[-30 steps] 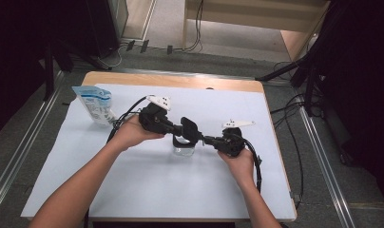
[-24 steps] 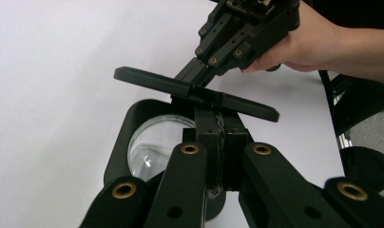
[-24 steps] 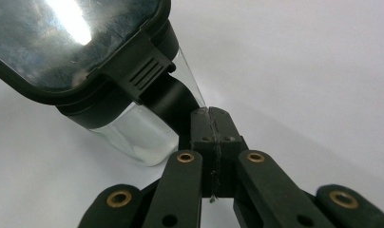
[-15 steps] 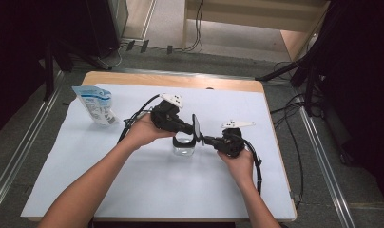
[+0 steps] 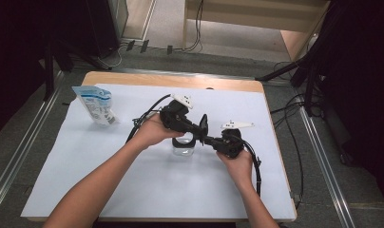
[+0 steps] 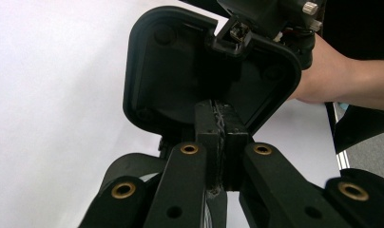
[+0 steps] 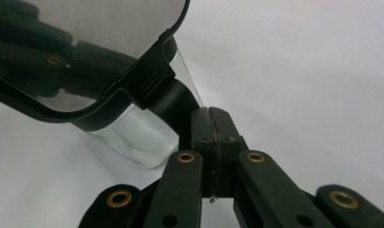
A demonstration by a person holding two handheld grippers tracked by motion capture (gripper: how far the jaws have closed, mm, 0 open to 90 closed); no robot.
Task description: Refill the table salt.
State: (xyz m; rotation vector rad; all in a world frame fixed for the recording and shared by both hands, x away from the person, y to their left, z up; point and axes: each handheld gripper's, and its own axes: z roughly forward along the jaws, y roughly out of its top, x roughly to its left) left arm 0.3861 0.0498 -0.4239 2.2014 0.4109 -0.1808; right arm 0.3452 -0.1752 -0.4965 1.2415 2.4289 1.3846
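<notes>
The left gripper pinches a matte black rounded-square lid, raised on edge since earlier; the right gripper, at its 5 o'clock, nips the clear glossy container's rim.

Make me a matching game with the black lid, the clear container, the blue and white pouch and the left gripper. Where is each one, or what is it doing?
Things:
1. black lid
2. clear container
3. blue and white pouch
4. left gripper

Places and states:
A. stands in the middle of the white table cover
B. lies at the back left of the table
C. shut, pinching the lid's edge
D. tipped up on edge above the container

Pairs: 1-D, 2-A, 3-B, 4-C
</notes>
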